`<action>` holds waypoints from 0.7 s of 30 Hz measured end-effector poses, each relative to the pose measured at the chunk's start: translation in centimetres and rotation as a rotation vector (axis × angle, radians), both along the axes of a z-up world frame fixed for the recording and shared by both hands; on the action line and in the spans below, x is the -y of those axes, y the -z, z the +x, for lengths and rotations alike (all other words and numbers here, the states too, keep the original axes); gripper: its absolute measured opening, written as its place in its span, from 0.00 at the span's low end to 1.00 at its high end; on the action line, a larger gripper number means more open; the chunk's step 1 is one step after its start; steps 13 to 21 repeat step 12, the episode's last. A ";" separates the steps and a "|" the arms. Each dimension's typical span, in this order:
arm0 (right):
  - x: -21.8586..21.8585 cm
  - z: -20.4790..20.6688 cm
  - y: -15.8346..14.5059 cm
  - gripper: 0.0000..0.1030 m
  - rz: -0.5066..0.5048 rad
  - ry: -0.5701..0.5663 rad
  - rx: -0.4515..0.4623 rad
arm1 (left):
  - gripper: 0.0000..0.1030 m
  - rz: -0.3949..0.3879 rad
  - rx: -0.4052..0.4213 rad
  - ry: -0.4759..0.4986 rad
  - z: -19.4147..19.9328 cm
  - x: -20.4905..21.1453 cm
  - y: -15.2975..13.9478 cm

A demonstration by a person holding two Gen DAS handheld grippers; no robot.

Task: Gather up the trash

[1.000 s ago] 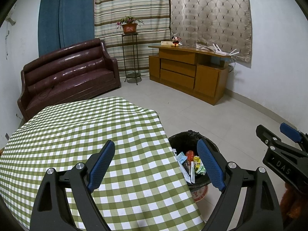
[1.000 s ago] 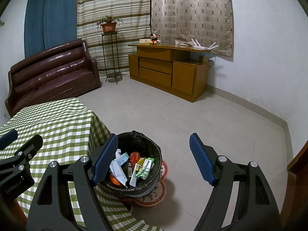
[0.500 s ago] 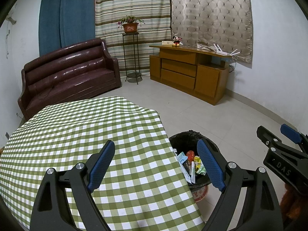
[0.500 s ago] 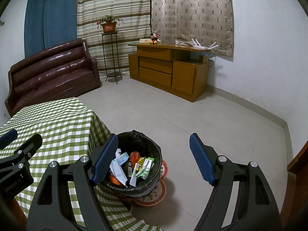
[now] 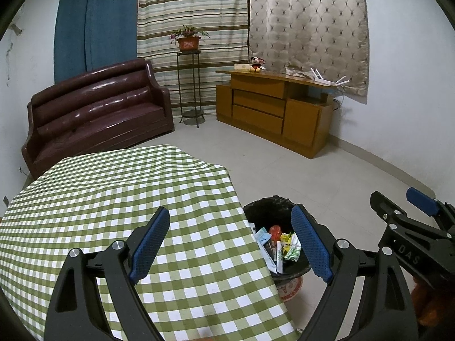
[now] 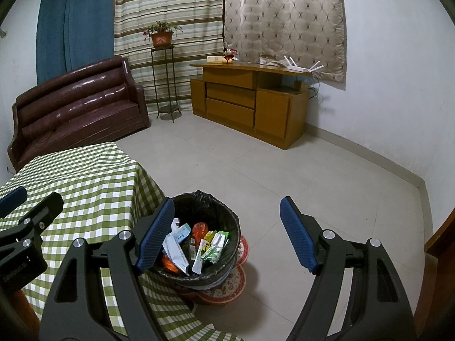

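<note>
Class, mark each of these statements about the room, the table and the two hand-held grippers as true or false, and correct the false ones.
1. The left hand-held gripper holds a wrapper. False: its jaws are open with nothing between them.
2. The trash bin has a black liner and holds wrappers. True.
3. The bin stands on the checked tablecloth. False: it stands on the floor beside the table.
4. A potted plant sits on a tall metal stand by the striped curtain. True.
5. The right hand-held gripper is shut. False: its jaws are wide apart and hold nothing.
</note>
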State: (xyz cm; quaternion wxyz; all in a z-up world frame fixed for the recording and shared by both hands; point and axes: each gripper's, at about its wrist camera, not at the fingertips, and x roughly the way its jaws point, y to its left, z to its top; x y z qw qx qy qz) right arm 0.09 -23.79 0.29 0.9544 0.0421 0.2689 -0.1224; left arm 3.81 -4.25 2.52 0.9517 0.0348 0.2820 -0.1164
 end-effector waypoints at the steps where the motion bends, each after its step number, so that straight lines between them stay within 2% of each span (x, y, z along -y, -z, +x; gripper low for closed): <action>1: 0.0 -0.1 0.1 0.73 0.000 -0.001 0.000 | 0.82 0.003 -0.002 0.002 0.0 0.0 0.0; 12: -1.4 0.4 1.2 0.73 -0.011 -0.021 -0.019 | 0.82 0.025 -0.048 -0.049 1.3 -1.6 0.7; 21: -1.4 0.4 1.2 0.73 -0.011 -0.021 -0.019 | 0.82 0.025 -0.048 -0.049 1.3 -1.6 0.7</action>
